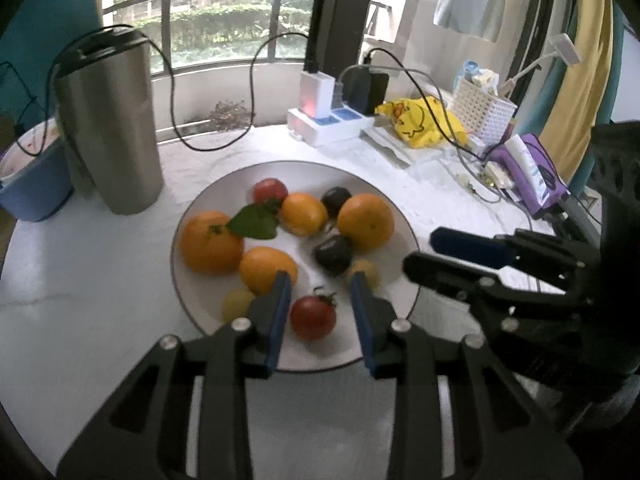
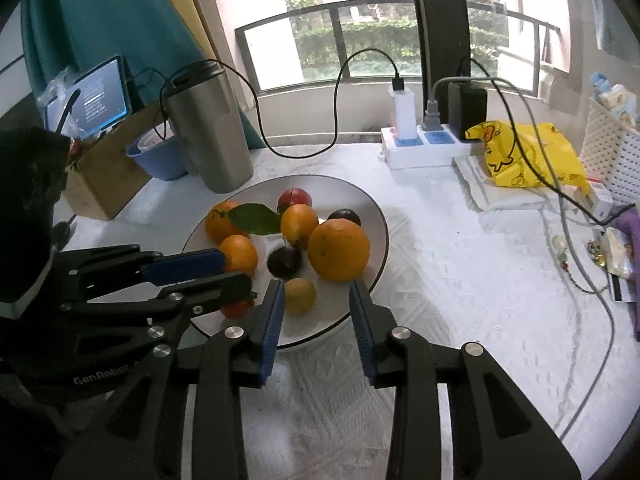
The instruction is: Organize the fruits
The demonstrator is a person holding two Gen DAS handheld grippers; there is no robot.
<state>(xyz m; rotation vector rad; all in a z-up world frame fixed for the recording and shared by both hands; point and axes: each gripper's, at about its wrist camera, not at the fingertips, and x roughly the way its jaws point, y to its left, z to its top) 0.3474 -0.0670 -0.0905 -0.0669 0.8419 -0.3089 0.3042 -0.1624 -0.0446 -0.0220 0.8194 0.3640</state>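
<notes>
One table (image 2: 460, 280), draped in white cloth, is carrying everything here. A steel tumbler (image 1: 110, 120) is standing just behind the plate's (image 1: 352, 184) far left rim, with a blue bowl (image 1: 30, 184) beside it; its contents cannot be made out. A white basket (image 1: 482, 114) holding small packets is sitting at the far right, near a yellow bag (image 2: 528, 152). The plate is holding all the fruit: three oranges (image 1: 366, 222), smaller orange fruit, two dark plums (image 1: 333, 253), red tomatoes (image 1: 313, 317) and pale yellow ones. The cloth right of the plate is lying bare up to the cables. The left hand-held gripper (image 1: 320, 306) is hovering over the near rim, narrowly parted around a tomato without touching it. The right hand-held gripper (image 2: 317, 312) is hanging narrowly open, gripping nothing, at the plate's near right edge.
</notes>
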